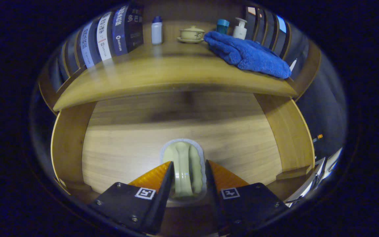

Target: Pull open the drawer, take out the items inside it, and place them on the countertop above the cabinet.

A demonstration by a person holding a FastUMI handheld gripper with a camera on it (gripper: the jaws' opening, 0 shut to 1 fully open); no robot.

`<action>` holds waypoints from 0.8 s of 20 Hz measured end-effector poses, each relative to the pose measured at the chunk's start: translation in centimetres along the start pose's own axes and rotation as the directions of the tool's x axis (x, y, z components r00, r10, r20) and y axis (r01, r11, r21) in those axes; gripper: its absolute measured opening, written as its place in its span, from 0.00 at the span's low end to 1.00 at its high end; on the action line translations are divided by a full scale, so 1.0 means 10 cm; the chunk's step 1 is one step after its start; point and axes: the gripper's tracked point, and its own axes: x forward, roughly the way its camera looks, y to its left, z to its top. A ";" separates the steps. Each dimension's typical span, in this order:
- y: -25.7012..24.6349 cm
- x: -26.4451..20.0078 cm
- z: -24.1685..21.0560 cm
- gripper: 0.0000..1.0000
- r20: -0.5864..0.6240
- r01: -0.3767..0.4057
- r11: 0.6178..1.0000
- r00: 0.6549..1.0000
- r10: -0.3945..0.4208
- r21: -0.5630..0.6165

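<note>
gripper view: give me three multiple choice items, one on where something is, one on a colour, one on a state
1. Where does the towel lie?
A. on the countertop
B. inside the drawer
C. on the floor

2. What colour is the towel?
A. red
B. blue
C. white

3. What are the tongs doing?
A. hanging open above the countertop
B. closed on the towel
C. set on both sides of the drawer handle

Answers:
1. A, it lies on the countertop beside the lidded cup.
2. B, the cloth is plainly blue.
3. C, the pale handle sits between the two fingers against the wooden drawer front.
</note>
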 end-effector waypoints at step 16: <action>-0.14 -0.72 0.68 0.16 0.257 0.059 0.997 0.964 -0.071 0.053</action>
